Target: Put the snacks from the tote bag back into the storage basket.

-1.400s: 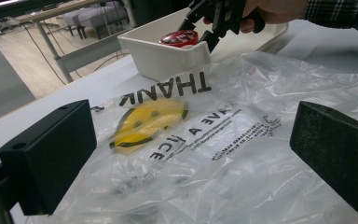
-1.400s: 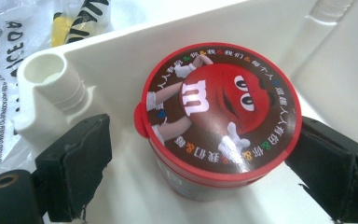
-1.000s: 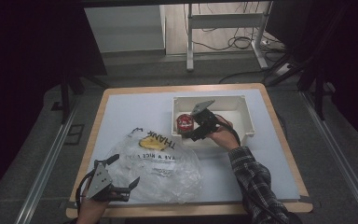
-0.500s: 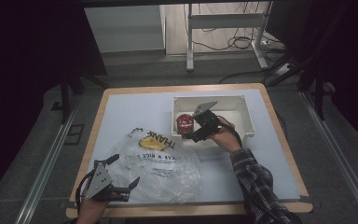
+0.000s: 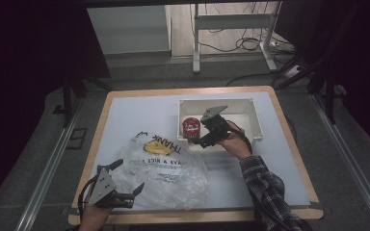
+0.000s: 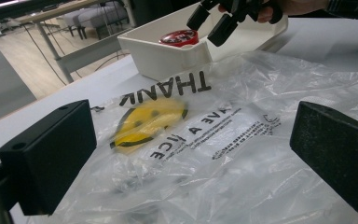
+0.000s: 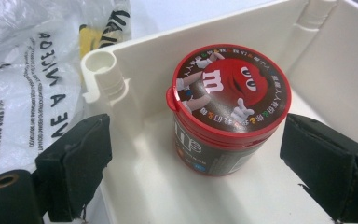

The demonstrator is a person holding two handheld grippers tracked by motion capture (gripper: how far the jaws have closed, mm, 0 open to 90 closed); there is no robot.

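1. M&M's candy tub, red lid with the red character on it, is standing upright inside the white plastic bin, tucked into the bin's corner closest to the plastic bag. From the high view you can spot it as the red dot at the left end of the bin.

2. Right gripper is hanging right over that corner. In its own view the two black jaws sit wide apart, one on each side of the tub, not touching it. So it's spread and holding nothing.

3. One jaw looks like it's outside or just over the bin wall on the bag side, but I honestly can't tell which.

4. Left gripper is down at the near-left edge of the table, jaws gaping too, nothing between them. They straddle the near edge of the bag without pinching it.

5. Clear plastic bag lies crumpled flat on the table, printed with "THANK", a yellow smiley and "HAVE A NICE". Its far edge sits up against the bin's outside wall.
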